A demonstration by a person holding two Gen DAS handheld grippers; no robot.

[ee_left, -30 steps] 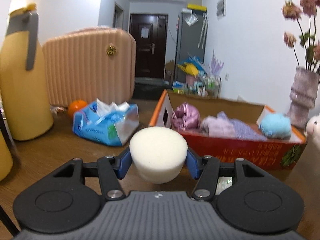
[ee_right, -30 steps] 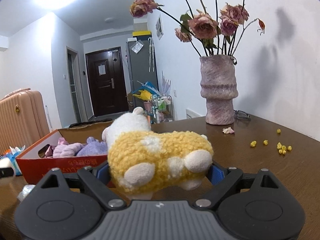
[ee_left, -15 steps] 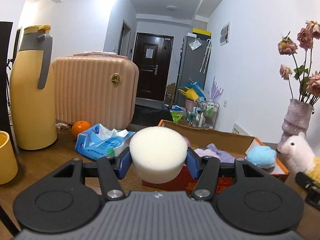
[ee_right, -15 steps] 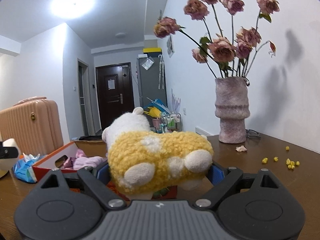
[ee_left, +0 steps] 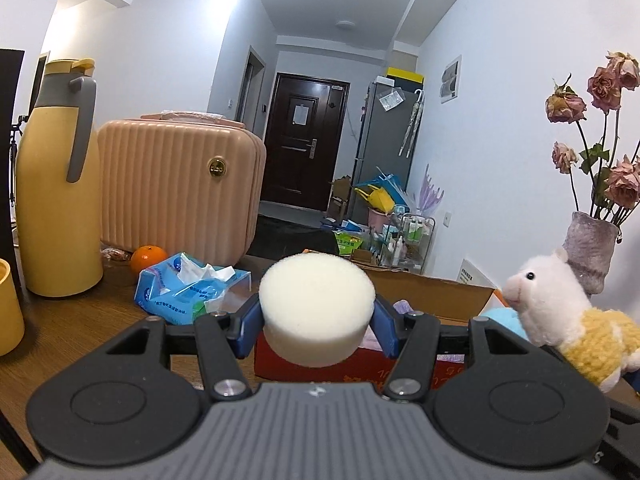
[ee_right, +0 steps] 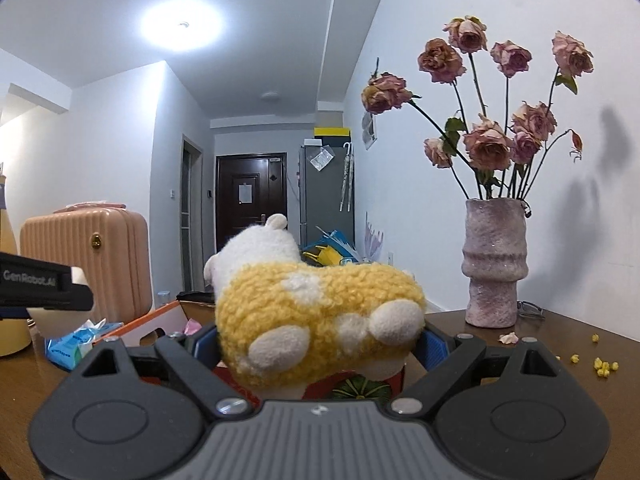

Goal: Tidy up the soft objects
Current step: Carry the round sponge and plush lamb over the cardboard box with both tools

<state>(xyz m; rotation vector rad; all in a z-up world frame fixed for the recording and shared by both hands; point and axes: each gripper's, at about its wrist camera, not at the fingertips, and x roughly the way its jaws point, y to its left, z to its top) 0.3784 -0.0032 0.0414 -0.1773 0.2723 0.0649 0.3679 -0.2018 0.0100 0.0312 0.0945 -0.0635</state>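
My left gripper (ee_left: 317, 322) is shut on a round white sponge (ee_left: 316, 304) and holds it up in front of the orange cardboard box (ee_left: 432, 288). My right gripper (ee_right: 318, 340) is shut on a yellow and white plush sheep (ee_right: 316, 316), held above the box's near wall (ee_right: 360, 386). The sheep also shows at the right of the left wrist view (ee_left: 568, 320). A blue soft ball (ee_left: 498, 314) and purple cloth (ee_left: 402, 306) lie in the box, mostly hidden.
On the wooden table stand a yellow thermos (ee_left: 56, 196), a pink suitcase (ee_left: 176, 188), an orange (ee_left: 148, 258), a blue tissue pack (ee_left: 188, 292) and a vase of dried roses (ee_right: 496, 264). Yellow crumbs (ee_right: 600, 364) lie at the right.
Both grippers have risen and tilted up, each keeping its object. The box has sunk lower in both views, and the sheep has come closer in the left wrist view.
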